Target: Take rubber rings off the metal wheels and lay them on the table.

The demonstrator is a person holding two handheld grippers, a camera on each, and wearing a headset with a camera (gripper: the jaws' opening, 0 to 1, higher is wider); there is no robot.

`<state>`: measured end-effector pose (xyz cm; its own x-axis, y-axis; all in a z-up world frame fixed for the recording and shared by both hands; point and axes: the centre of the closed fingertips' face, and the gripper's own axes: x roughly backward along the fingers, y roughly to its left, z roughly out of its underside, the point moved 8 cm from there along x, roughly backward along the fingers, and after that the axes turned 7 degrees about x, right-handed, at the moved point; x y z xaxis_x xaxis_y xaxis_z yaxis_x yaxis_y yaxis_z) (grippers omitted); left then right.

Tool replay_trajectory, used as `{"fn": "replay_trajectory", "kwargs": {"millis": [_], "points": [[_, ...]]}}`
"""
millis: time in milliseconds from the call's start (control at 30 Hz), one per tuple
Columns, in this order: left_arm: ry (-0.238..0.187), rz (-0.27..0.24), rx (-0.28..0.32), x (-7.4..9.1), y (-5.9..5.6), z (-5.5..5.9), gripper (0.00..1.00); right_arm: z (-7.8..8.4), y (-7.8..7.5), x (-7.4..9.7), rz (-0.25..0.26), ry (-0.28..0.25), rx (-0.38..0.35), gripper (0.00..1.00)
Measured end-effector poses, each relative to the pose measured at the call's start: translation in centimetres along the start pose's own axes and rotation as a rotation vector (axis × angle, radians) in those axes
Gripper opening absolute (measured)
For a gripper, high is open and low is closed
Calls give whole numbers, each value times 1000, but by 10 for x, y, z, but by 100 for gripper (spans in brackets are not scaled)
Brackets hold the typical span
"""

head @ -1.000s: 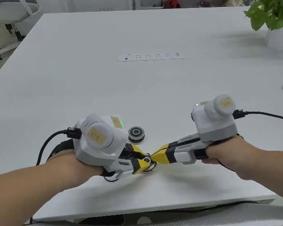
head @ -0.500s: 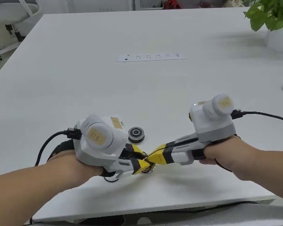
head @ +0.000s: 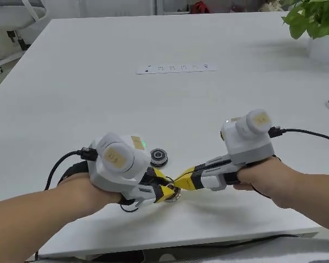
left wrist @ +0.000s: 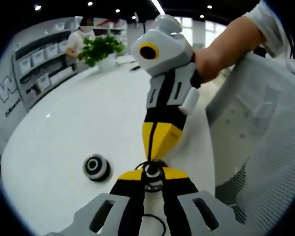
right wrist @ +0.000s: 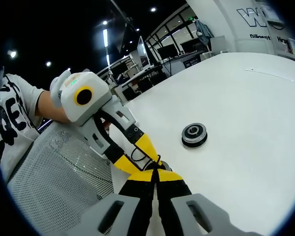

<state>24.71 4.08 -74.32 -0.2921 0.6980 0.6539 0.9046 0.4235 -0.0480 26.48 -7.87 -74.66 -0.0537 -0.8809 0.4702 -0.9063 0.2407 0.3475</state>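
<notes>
Left gripper view has the metal wheel (left wrist: 152,176) at its centre, pinched between the yellow jaws of the left gripper (left wrist: 153,173) just above the near edge of the table (left wrist: 64,128). Its rubber ring (left wrist: 146,163) reads as a thin dark arc lifted off the far side of the rim. The right gripper (left wrist: 156,156) meets it there with its jaws pressed together, apparently nipping that arc, though the pinch is too small to be sure of

To do this step well, I judge the left jaws should clamp the wheel hard. The right gripper should draw the ring outward and then around the rim, stretching it a little at a time so it peels off rather than snapping back or dragging the wheel loose. The ring can then go on bare table just beside

A second wheel (head: 158,157) lies flat just beyond the left gripper, apart from both, its dark rim apparently on

The head view shows both hands low with the tips touching, but leaves the ring too small to read. The right gripper view shows it as a slack loop running back toward the left jaws
</notes>
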Motion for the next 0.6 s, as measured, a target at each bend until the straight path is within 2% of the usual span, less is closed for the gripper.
{"fn": "replay_trajectory", "kwargs": {"millis": [300,600], "points": [[19,26,1,6,-1,0,18,-2,3,2,0,4,2,0],[-11,43,0,14,-5,-7,24,-3,0,4,1,6,1,0]]}}
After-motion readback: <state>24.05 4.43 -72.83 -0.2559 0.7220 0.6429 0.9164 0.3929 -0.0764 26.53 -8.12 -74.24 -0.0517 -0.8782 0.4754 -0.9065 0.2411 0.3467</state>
